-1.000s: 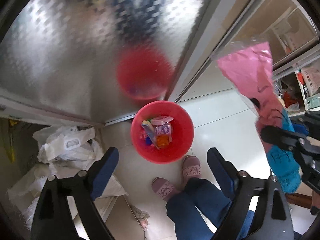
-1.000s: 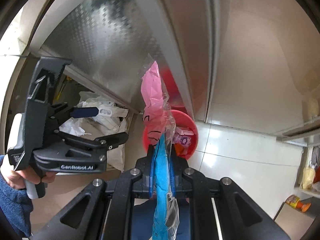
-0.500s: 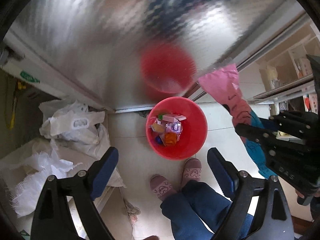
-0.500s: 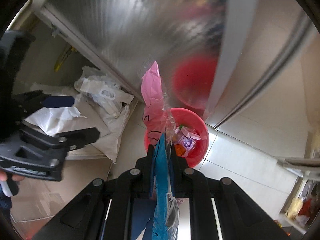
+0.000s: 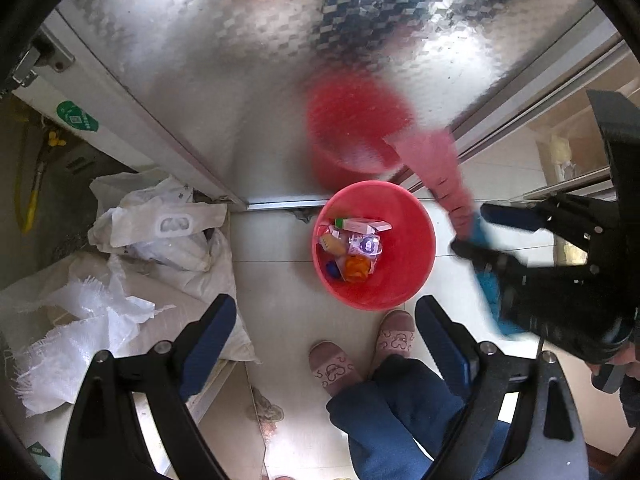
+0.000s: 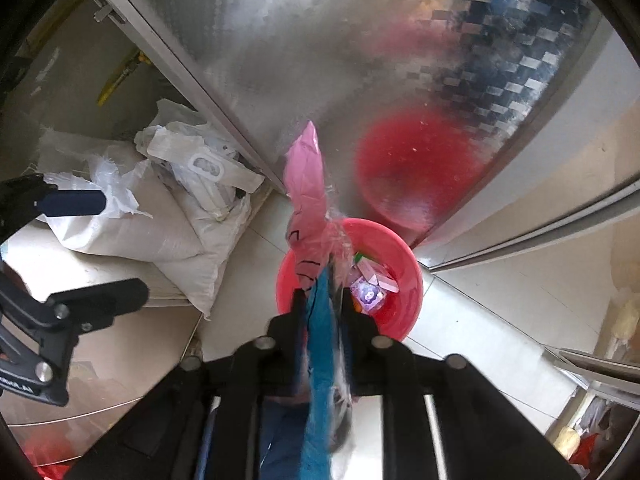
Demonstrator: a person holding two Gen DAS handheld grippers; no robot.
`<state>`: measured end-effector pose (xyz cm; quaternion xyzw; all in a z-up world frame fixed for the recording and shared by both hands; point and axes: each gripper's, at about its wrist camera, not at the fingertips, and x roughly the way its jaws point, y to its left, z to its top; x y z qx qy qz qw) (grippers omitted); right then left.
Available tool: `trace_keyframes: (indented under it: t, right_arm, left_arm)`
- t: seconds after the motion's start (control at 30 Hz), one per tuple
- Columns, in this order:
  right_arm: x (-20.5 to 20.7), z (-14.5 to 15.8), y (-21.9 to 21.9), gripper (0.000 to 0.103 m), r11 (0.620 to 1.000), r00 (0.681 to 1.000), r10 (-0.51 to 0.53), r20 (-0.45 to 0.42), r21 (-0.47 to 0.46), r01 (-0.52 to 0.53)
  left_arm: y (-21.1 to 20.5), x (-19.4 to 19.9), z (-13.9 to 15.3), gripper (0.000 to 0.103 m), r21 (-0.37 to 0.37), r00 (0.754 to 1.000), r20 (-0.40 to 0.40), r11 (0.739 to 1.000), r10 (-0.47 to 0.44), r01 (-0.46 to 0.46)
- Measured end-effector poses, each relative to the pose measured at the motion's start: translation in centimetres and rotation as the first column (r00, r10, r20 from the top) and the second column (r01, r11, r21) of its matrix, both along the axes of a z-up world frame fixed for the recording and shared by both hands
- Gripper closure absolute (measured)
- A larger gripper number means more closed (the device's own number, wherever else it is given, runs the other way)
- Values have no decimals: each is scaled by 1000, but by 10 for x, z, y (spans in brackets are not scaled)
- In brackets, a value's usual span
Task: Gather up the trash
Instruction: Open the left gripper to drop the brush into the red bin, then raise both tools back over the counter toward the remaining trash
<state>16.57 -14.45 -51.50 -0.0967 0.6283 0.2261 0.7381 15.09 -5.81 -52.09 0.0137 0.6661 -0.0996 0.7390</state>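
A red bin stands on the tiled floor below me, with several small wrappers and packets in it. It also shows in the right wrist view. My right gripper is shut on a pink and blue plastic wrapper and holds it above the bin's left rim. In the left wrist view that wrapper sits just right of the bin, held by the right gripper. My left gripper is open and empty, above the floor in front of the bin.
A patterned metal door rises right behind the bin and mirrors it. White sacks and plastic bags lie left of the bin. The person's slippers stand just in front of it. Shelves are at the right.
The right gripper has carried the wrapper left and down, closer to the bin. The left gripper has shifted so the bin sits further right in its view.
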Motion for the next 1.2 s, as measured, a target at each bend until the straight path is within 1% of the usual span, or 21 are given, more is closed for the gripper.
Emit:
trace_keyframes:
  t: [0.03, 0.07, 0.13, 0.17, 0.23, 0.3, 0.37, 0.47, 0.53, 0.67, 0.77, 0.83, 0.93, 1.03, 1.13, 1.2]
  right_arm:
    - [0, 0, -3, 45, 1000, 1000, -3, -9, 5, 3]
    - [-1, 0, -5, 37, 1000, 1000, -7, -17, 17, 7]
    - [-4, 0, -7, 36, 1000, 1000, -3, -13, 14, 3]
    - [-6, 2, -8, 32, 1000, 1000, 3, -9, 1, -3]
    - [-10, 7, -10, 24, 1000, 1000, 5, -12, 7, -5]
    - [-13, 18, -14, 20, 1000, 1000, -4, -16, 24, 4]
    - [-17, 38, -21, 14, 999, 1000, -16, -7, 30, 17]
    - [-25, 76, -28, 5, 998, 999, -44, 11, 49, 44]
    - [-31, 104, -32, 2, 997, 998, -64, 28, 54, 63]
    - [-42, 167, -40, 1, 993, 993, -101, 59, 65, 97]
    - [-47, 216, -47, 1, 989, 988, -130, 83, 85, 123]
    - [-49, 248, -51, 1, 986, 984, -139, 114, 103, 128]
    - [-49, 292, -56, 1, 984, 976, -148, 163, 128, 128]
    - [-48, 325, -56, 1, 983, 963, -165, 215, 120, 141]
    - [-42, 354, -58, 1, 977, 949, -186, 253, 151, 151]
    - [-37, 373, -59, 1, 975, 940, -188, 286, 169, 144]
  left_arm:
    - [0, -1, 1, 13, -2, 1000, 3, 1000, -4, 4]
    - [0, -2, 2, 13, 4, 1000, 7, 1000, -6, 6]
    - [-2, -4, 7, 13, 23, 1000, 15, 1000, -10, 10]
    - [-4, -6, 11, 13, 26, 1000, 16, 1000, -8, 8]
    - [-3, -8, 19, 13, 13, 1000, 13, 1000, 4, -4]
    - [0, -10, 33, 13, -7, 1000, 13, 1000, 13, -13]
    - [0, -14, 52, 13, -14, 1000, 25, 1000, 11, -11]
    - [-3, -21, 88, 13, -14, 999, 54, 1000, 0, 1]
    - [-3, -25, 117, 13, -24, 998, 67, 1000, 4, -3]
    - [-2, -32, 179, 13, -60, 995, 99, 998, 14, -8]
    - [-5, -38, 223, 13, -64, 991, 134, 998, 2, 7]
    - [-9, -40, 251, 13, -67, 987, 162, 998, -3, 14]
    - [-14, -42, 296, 13, -66, 974, 224, 997, -25, 41]
    - [-16, -40, 337, 13, -55, 957, 289, 998, -25, 43]
    - [-14, -37, 372, 13, -36, 935, 354, 998, -31, 47]
    - [-13, -31, 391, 13, -22, 923, 384, 999, -32, 44]
